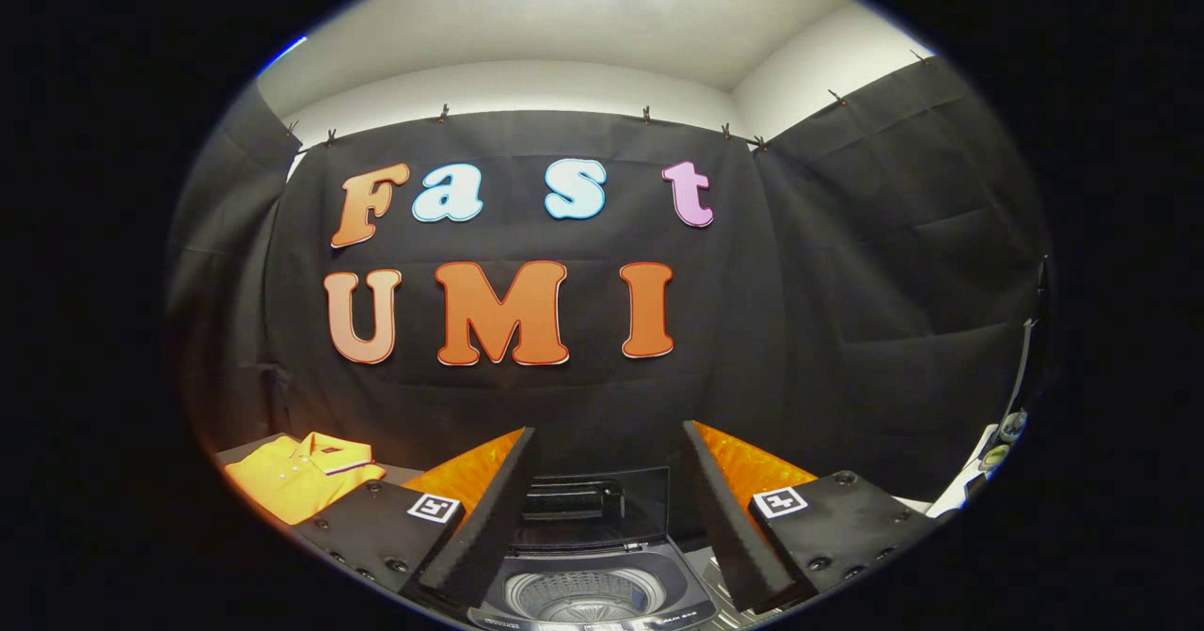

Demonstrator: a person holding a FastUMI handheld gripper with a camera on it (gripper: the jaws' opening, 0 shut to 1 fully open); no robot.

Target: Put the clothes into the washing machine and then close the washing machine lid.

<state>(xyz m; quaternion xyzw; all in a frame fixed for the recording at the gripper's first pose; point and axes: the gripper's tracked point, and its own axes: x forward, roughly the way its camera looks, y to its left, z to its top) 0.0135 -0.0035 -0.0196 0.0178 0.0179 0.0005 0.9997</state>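
No step of the task is judged complete. The gripper (602,518) is held with its fingers apart and nothing between them. The washing machine (588,589) sits just ahead of them, its lid (602,504) raised. The yellow shirt (296,476) lies folded on the bench (246,450), beside the machine. Loading and lid closure are both outstanding.

The one camera rides on the gripper (602,509) and looks forward along its two fingers, which stand spread apart, holding nothing. It faces the booth's far cloth wall (847,311) nearly level, with a strip of ceiling (583,20) above. Close below, between the fingers, lies the washing machine (588,584), its lid (602,504) raised. Off to the left sits a yellow shirt (292,481) on a worktop (246,449).
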